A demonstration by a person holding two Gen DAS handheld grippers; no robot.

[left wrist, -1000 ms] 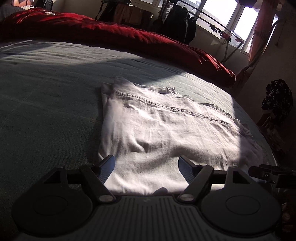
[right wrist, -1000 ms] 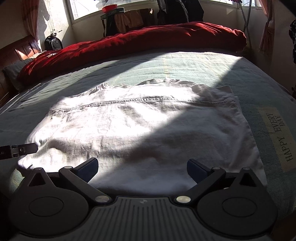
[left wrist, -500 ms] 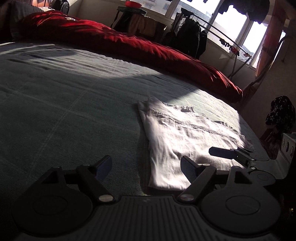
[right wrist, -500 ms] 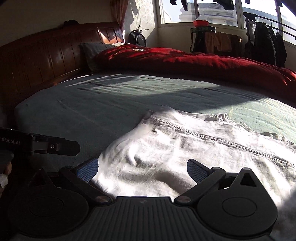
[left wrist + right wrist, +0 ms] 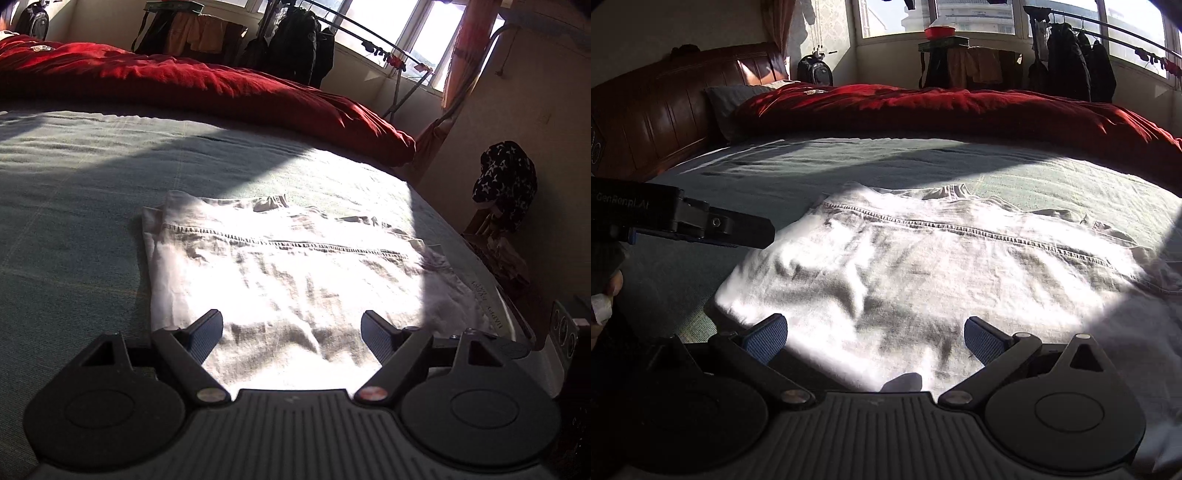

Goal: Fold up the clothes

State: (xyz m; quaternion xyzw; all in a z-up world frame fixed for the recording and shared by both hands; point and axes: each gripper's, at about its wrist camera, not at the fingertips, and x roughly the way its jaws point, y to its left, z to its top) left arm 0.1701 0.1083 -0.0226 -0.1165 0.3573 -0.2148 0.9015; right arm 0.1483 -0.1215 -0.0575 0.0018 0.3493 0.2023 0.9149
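A white garment (image 5: pixel 284 273) lies folded flat on the grey-green bedspread (image 5: pixel 74 221), with a stitched hem line across its far part. It also shows in the right wrist view (image 5: pixel 923 273). My left gripper (image 5: pixel 291 328) is open and empty, low over the garment's near edge. My right gripper (image 5: pixel 875 338) is open and empty, also over the near edge, towards the garment's left corner. The left gripper's body (image 5: pixel 683 221) shows at the left of the right wrist view, beside the garment.
A red duvet (image 5: pixel 184 81) lies bunched along the far side of the bed. A wooden headboard (image 5: pixel 665 110) and pillow (image 5: pixel 731 99) stand at far left. A clothes rack with dark jackets (image 5: pixel 1078 59) stands by the windows. A dark patterned cloth (image 5: pixel 506 184) hangs at the right.
Both grippers swung across the bed and now face the garment again from its near edge. Both stay open. The garment has not moved.
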